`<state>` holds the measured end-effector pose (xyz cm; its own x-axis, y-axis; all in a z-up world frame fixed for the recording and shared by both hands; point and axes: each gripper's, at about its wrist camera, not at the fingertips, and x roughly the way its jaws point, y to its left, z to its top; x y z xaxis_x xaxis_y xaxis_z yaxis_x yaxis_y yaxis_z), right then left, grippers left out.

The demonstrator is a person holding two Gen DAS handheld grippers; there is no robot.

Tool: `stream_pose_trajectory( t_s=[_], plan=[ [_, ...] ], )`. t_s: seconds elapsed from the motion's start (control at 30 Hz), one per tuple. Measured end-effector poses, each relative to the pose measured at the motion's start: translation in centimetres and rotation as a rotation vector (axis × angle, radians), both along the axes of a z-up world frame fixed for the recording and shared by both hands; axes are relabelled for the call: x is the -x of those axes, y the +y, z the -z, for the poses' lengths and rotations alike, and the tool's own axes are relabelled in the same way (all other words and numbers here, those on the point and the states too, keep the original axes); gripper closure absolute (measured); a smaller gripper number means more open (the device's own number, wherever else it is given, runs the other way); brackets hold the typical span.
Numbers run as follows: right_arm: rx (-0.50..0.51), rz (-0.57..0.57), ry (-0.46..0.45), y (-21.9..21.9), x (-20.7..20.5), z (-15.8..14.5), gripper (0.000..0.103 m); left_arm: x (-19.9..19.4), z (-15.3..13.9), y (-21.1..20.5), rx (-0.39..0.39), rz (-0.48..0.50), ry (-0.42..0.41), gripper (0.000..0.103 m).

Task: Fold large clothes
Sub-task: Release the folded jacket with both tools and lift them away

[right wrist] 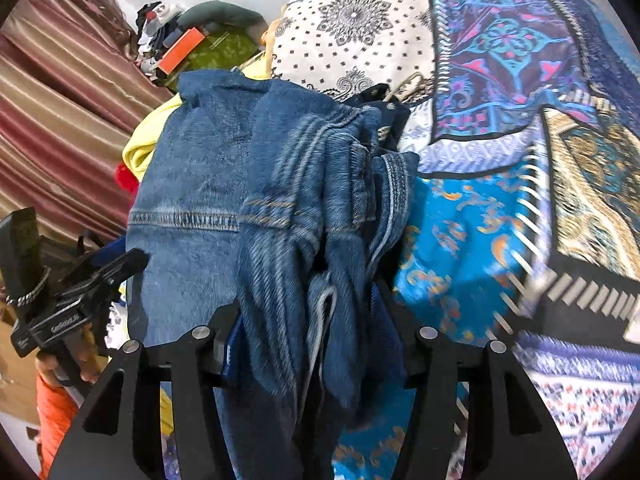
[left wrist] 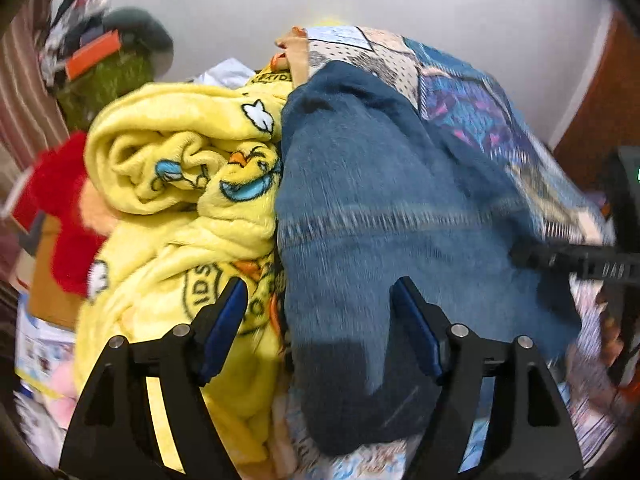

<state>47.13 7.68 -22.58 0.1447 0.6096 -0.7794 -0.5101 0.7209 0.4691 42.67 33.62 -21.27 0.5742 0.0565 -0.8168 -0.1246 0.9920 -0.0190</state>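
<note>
A patchwork bedspread (right wrist: 500, 92) fills the right half and the upper centre of the right wrist frame, and appears again at the upper right of the left wrist frame. On it lies the blue denim garment (right wrist: 208, 184), bunched into folds through the centre of the right wrist frame and spread across the centre and right of the left wrist frame. Touching its left edge is a crumpled yellow fleece blanket (left wrist: 172, 168) printed with cartoon birds, at centre left of the left wrist frame. A striped curtain (right wrist: 60, 92) hangs at the left of the right wrist frame.

The right tongs (right wrist: 308, 312), at bottom centre of their own frame, are clenched on a gathered wad of the denim. The left tongs (left wrist: 320, 300), at bottom centre of theirs, are released, spread wide over the seam where denim meets yellow fleece.
</note>
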Motion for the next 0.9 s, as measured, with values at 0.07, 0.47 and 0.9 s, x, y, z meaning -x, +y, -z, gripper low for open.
stream_pose_trajectory(
  t_s=[0.07,0.47,0.9],
  plan=[
    [0.033,-0.004,-0.045,-0.1,0.5,-0.5,0.051,0.5,0.5,-1.0,-0.077,0.021,0.027,0.025],
    [0.191,-0.029,-0.171,-2.6,4.6,-2.3,0.042,4.4,1.3,-3.0,-0.121,-0.024,0.076,0.013],
    [0.024,-0.035,-0.496,-5.3,14.3,-15.9,0.042,13.1,-14.0,-8.9,-0.099,-0.036,-0.288,0.013]
  ],
)
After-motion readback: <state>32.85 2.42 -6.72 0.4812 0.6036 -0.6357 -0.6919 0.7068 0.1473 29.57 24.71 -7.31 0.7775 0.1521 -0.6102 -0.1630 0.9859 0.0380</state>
